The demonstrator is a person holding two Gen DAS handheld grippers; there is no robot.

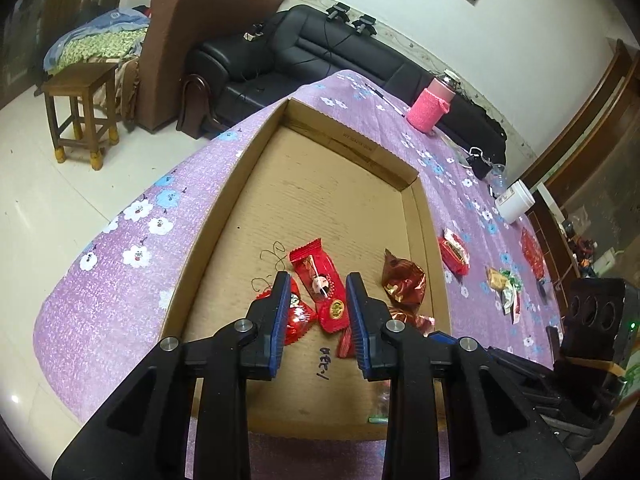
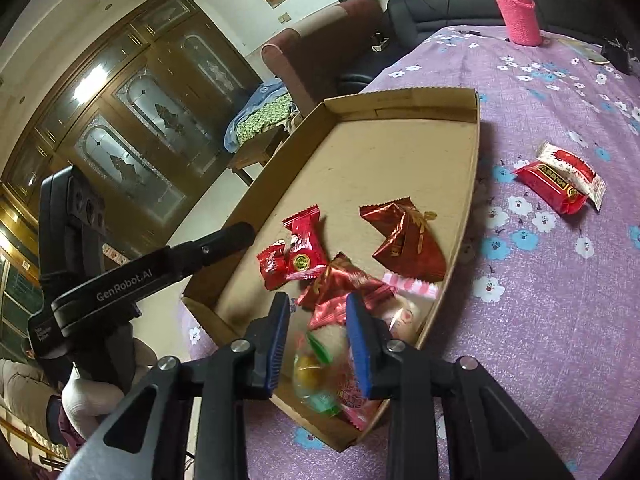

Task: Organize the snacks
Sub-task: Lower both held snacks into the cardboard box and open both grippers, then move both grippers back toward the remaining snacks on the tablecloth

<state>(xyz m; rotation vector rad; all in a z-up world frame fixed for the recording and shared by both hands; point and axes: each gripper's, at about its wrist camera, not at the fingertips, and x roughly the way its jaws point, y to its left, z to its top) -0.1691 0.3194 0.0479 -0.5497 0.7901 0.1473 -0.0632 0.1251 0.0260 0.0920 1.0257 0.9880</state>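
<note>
A shallow cardboard tray [image 1: 256,152] [image 2: 472,184] lies on the purple flowered tablecloth. In it lie a long red snack packet [image 1: 322,284] [image 2: 304,246], a small red packet [image 1: 298,316] [image 2: 272,264], a dark red foil pouch [image 1: 404,278] [image 2: 408,240] and other wrapped sweets [image 2: 344,292]. My left gripper [image 1: 318,280] is open and empty above the long red packet. My right gripper [image 2: 318,300] is open above the tray's near corner; blurred yellow-green sweets [image 2: 312,372] lie between its fingers, not gripped. Loose snacks lie on the cloth right of the tray [image 1: 454,254] [image 2: 560,182].
A pink-sleeved bottle [image 1: 432,106] [image 2: 516,12], a white jar [image 1: 514,200] and a binder clip [image 1: 480,162] stand at the table's far side. More wrapped sweets [image 1: 506,288] lie at right. A black sofa [image 1: 320,48] and wooden stool [image 1: 80,108] stand beyond the table.
</note>
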